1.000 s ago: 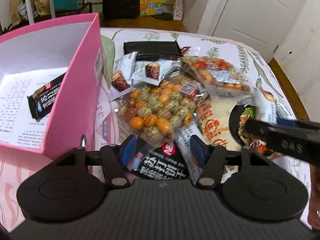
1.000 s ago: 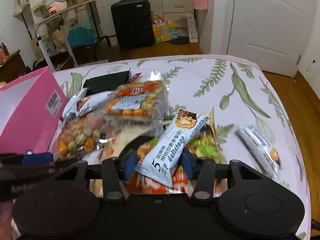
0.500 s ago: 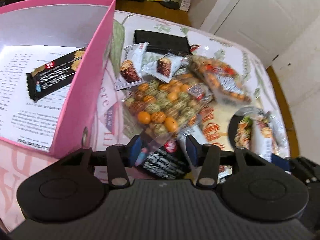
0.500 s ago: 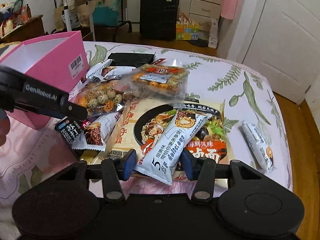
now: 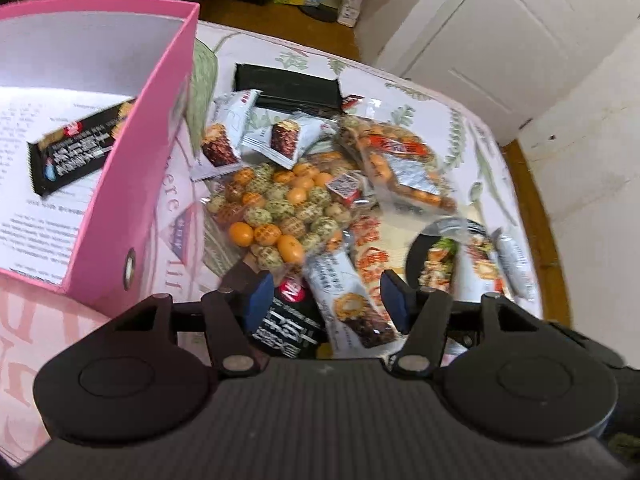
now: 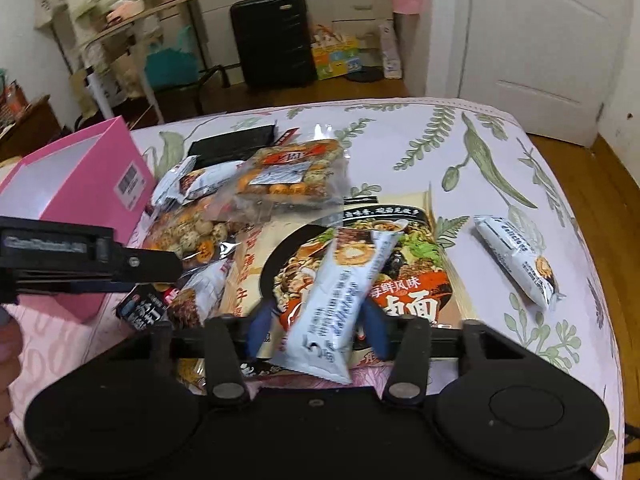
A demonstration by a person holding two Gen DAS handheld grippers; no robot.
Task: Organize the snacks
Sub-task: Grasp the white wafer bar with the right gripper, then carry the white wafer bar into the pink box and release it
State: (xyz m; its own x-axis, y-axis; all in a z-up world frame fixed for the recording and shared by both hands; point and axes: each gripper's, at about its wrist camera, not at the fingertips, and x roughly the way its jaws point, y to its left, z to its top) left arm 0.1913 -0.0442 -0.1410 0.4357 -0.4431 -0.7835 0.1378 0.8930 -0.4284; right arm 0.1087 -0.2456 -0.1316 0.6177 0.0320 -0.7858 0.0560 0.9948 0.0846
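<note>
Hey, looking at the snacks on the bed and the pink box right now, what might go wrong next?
1. The right gripper pinches the white snack bar near its lower end, so the long free end might swing or slip.
2. The left gripper is open over the black cracker pack and an overlapping white bar; closing could grab both.
3. The pink box wall is close; a carried pack might clip it.

Matte black left gripper (image 5: 326,300) body, blue-padded jaws, round silver pivot screws, matching right gripper (image 6: 316,322), white lettering
</note>
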